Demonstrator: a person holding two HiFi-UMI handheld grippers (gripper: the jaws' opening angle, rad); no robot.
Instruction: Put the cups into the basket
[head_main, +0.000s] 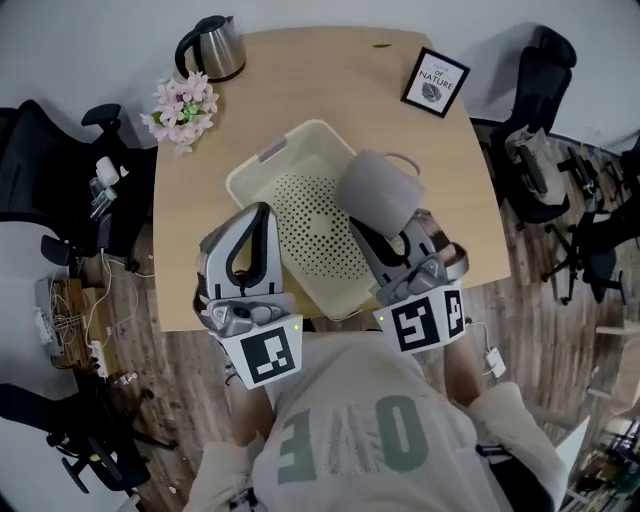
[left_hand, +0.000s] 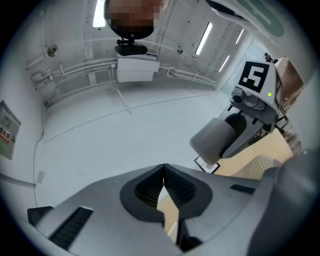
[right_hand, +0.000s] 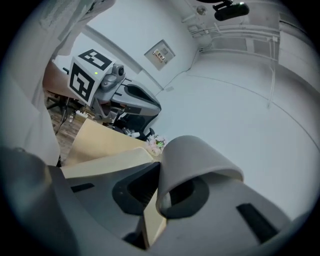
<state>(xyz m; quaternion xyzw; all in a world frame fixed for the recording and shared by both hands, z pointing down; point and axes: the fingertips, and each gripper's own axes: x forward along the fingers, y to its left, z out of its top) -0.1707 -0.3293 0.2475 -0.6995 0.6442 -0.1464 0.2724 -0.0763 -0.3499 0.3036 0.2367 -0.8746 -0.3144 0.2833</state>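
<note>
one grey cup (head_main: 378, 192) is in play, up in the air over the right side of the basket (head_main: 300, 150). the basket sits at the near edge of the worktop (head_main: 300, 70), about midway along. the right gripper (right_hand: 160, 195) has its fingers pinching the cup's wall at the rim, one finger inside the mouth and one outside. that grip, i'd say, leaves the body of the cup free so it can be lowered in without the tool crowding the basket. the cup is tipped, not upright.

the left gripper (left_hand: 164, 172) hovers over the near edge, left of the middle and just beside the basket. its fingers are pressed together on nothing. it looks parked out of the way, perhaps handy to steady the basket.

the kettle (head_main: 212, 47) and flowers (head_main: 183, 108) stand by the far-left corner and a framed print (head_main: 435, 82) by the far-right, all well clear of the basket. no other cup shows on the worktop, so this reads as the closing stretch, with lowering and letting go left to do.
</note>
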